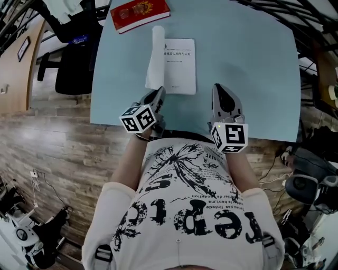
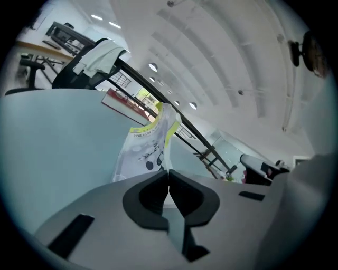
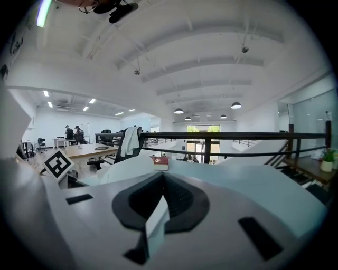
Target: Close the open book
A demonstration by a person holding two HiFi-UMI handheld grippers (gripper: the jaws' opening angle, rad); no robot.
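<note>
Left tongs [image 1: 159,93] clenched, nothing between; right tongs [image 1: 218,88] likewise. Both over near counter [image 1: 253,63] edge. White book [image 1: 178,66] lies flat just beyond them, left cover apparently curling upward. Red book [image 1: 139,14] at far corner, well apart.

Bright, even indoor light, with strong fisheye bending in every view.
Round ceiling lamps [image 3: 179,111] glow high beyond the right tongs [image 3: 162,178], and the far windows [image 3: 203,128] wash out pale. The counter [image 1: 253,63] ahead of both tongs carries only faint, soft shadows and no glare. Black corners ring each gripper view, and straight lines bow near the edges. The left tongs [image 2: 169,178], close to the lens, and the book [image 2: 145,145] beyond them look soft.
</note>
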